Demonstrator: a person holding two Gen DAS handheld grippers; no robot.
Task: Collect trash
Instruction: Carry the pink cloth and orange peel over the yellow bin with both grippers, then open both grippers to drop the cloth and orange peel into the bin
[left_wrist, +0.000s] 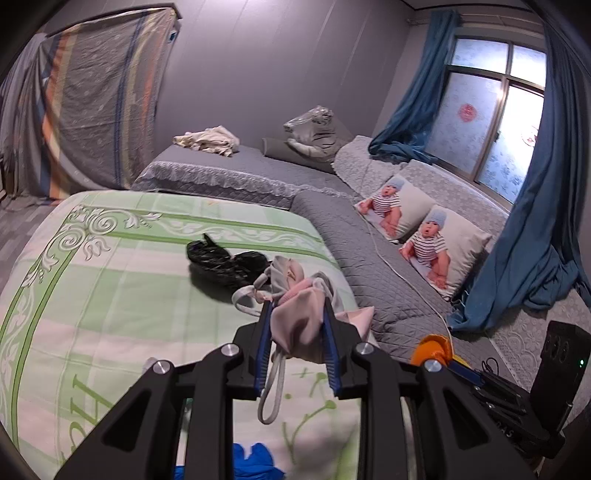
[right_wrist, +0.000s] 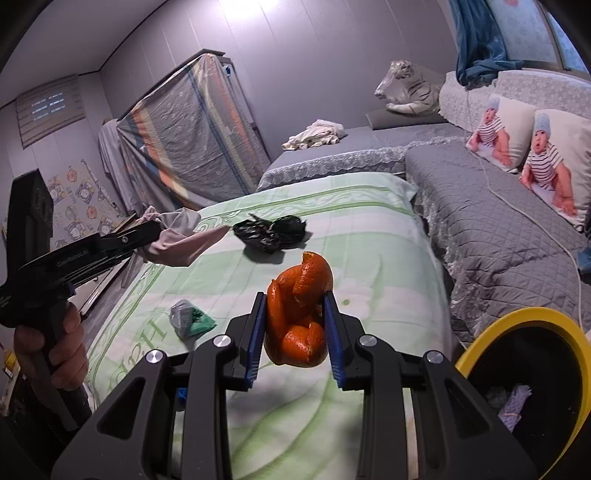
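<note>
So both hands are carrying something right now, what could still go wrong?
The left tool pinches only a fold of the pale face mask, whose ear loop dangles and might snag. The right tool squeezes curled orange peel, which could slip or tear before it reaches the yellow-rimmed bin.

Each tool (left_wrist: 297, 314) (right_wrist: 295, 314) is black plastic with blue ribbed pads (right_wrist: 256, 332), silver round screws (right_wrist: 221, 340), and triangular cut-outs at the lower frame.

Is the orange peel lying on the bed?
No, the orange peel is pinched between the blue pads of the right claw, lifted above the green bedsheet.
</note>
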